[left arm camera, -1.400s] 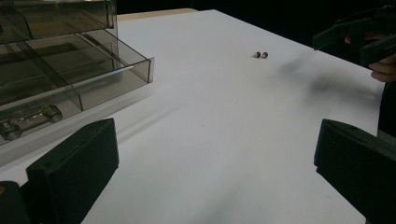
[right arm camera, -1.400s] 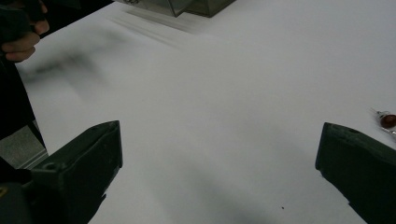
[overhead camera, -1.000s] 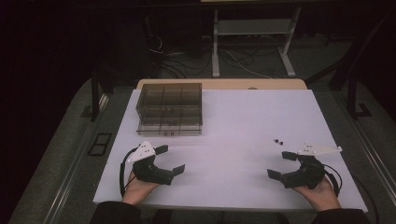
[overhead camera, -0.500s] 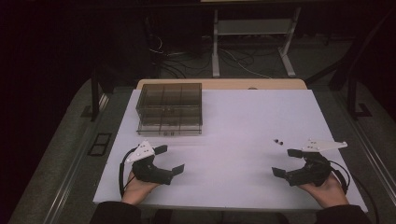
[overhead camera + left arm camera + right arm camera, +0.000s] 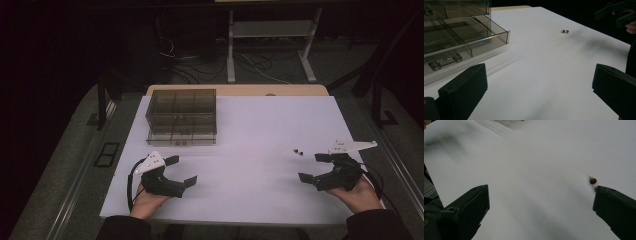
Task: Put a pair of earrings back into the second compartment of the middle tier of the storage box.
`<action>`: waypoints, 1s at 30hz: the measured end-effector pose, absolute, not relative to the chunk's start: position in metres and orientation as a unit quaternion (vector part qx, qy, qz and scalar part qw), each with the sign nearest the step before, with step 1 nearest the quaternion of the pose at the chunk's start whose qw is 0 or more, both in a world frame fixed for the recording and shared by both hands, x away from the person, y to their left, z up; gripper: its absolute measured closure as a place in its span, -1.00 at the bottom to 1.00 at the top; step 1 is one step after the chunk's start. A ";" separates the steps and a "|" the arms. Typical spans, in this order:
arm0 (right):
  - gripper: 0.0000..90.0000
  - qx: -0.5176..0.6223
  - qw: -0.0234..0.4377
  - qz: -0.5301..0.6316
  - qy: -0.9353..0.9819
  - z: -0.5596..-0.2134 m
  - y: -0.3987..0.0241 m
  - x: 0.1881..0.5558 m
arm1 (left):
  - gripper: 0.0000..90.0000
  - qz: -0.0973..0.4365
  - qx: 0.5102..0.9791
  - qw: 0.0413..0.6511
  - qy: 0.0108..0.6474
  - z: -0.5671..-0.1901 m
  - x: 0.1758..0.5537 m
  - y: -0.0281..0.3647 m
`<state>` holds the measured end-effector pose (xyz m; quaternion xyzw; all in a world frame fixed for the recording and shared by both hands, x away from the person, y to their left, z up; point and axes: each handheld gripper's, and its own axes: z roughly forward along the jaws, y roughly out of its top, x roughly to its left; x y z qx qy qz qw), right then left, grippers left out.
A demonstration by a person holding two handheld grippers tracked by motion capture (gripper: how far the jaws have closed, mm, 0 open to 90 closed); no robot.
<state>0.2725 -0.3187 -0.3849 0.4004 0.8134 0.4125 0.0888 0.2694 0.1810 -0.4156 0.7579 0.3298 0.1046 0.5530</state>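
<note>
On the white surface (image 5: 260, 125), near its right edge, two tiny dark round beads (image 5: 298, 151) lie side by side, just beyond the right tongs (image 5: 315, 167), whose jaws stand wide apart and empty. Well to the left, the left tongs (image 5: 181, 170) rest released too, near a smoky transparent plastic drawer box (image 5: 182, 116) with one drawer pulled out.
</note>
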 end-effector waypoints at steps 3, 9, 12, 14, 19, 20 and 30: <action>-1.00 0.403 0.086 0.408 0.815 -0.384 -0.322 0.278 | -1.00 0.105 0.757 0.554 0.332 -0.416 0.270 0.181; -1.00 0.407 0.080 0.396 0.819 -0.380 -0.324 0.288 | -1.00 0.104 0.758 0.552 0.331 -0.416 0.270 0.181; -1.00 0.403 0.079 0.388 0.825 -0.377 -0.325 0.295 | -1.00 0.103 0.757 0.553 0.332 -0.416 0.270 0.181; -1.00 0.403 0.079 0.386 0.826 -0.377 -0.325 0.297 | -1.00 0.104 0.758 0.552 0.331 -0.416 0.270 0.181; -1.00 0.401 0.076 0.380 0.830 -0.374 -0.326 0.306 | -1.00 0.104 0.758 0.552 0.331 -0.416 0.270 0.181; -1.00 0.402 0.075 0.380 0.830 -0.375 -0.326 0.308 | -1.00 0.104 0.758 0.552 0.331 -0.416 0.270 0.181; -1.00 0.406 0.057 0.370 0.834 -0.385 -0.330 0.325 | -1.00 0.102 0.759 0.552 0.329 -0.416 0.270 0.181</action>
